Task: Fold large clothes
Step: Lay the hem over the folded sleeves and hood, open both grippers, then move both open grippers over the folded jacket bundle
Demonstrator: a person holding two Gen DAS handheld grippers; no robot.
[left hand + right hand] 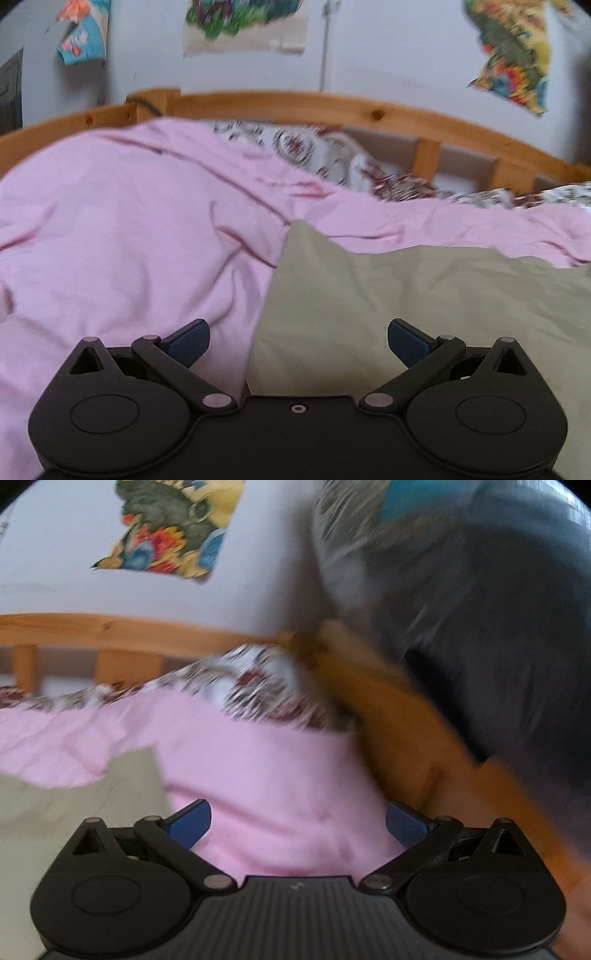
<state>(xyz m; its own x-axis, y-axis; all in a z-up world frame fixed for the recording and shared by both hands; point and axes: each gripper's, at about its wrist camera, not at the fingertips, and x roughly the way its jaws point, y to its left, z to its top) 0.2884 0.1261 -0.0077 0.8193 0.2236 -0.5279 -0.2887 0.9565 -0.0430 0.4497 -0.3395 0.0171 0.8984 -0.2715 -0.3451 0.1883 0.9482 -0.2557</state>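
Observation:
A beige-olive garment lies flat on a pink bed sheet; its left edge runs down the middle of the left wrist view. My left gripper is open and empty, just above that edge. In the right wrist view the garment lies at the lower left on the pink sheet. My right gripper is open and empty over the sheet, to the right of the garment's corner. The right wrist view is blurred.
A wooden bed frame runs along the far side and the right side. A floral-patterned cover lies bunched by the rail. Posters hang on the white wall. A dark blurred mass fills the right.

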